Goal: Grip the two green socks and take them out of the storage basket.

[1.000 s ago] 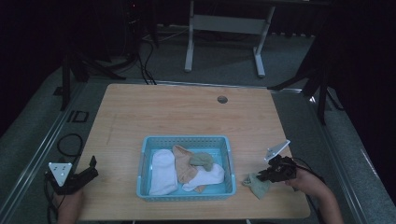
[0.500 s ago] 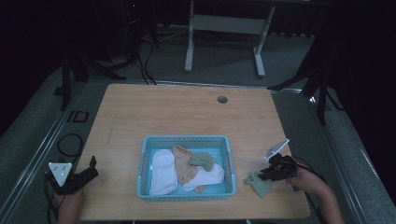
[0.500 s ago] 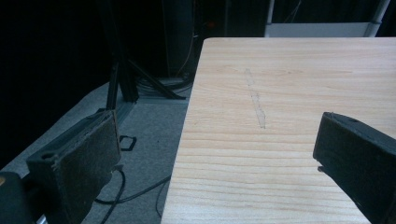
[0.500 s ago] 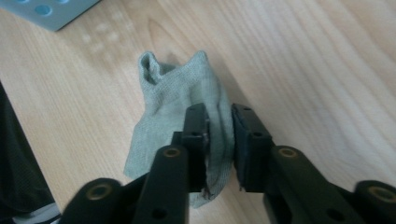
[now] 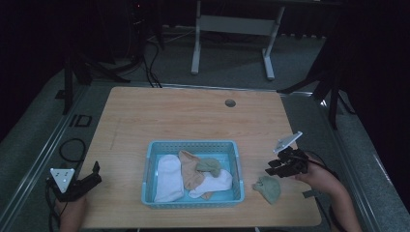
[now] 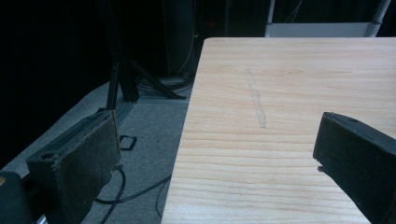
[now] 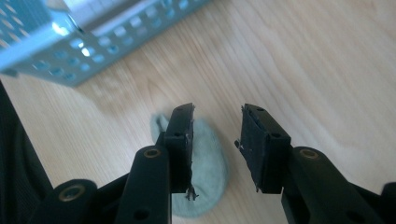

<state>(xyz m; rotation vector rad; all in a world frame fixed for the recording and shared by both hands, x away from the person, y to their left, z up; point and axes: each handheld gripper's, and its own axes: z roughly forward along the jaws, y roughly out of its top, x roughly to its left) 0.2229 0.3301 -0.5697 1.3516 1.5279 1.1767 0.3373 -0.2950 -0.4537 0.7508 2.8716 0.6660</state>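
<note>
A light blue basket point(image 5: 193, 144) stands near the table's front edge and holds a white sock point(image 5: 169, 178), a tan sock point(image 5: 190, 171) and a green sock point(image 5: 211, 165). Another green sock point(image 5: 268, 188) lies crumpled on the wood just right of the basket. My right gripper point(image 5: 270, 168) hovers a little above and to the right of that sock, open, with nothing between its fingers. In the right gripper view the sock point(image 7: 210, 163) shows under the left jaw of the gripper point(image 7: 217, 116), with the basket wall point(image 7: 70, 46) beyond. My left gripper point(image 5: 95, 173) rests open at the front left corner point(image 6: 215, 140).
The wooden table point(image 5: 193, 116) has a round cable hole point(image 5: 230, 103) near its far edge. Its left edge point(image 6: 187, 140) drops to a grey floor with cables. A white desk frame point(image 5: 232, 29) stands behind the table.
The right gripper has let go of the green sock, which now lies on the table, and has pulled back up and to the right. The left gripper has not moved.
</note>
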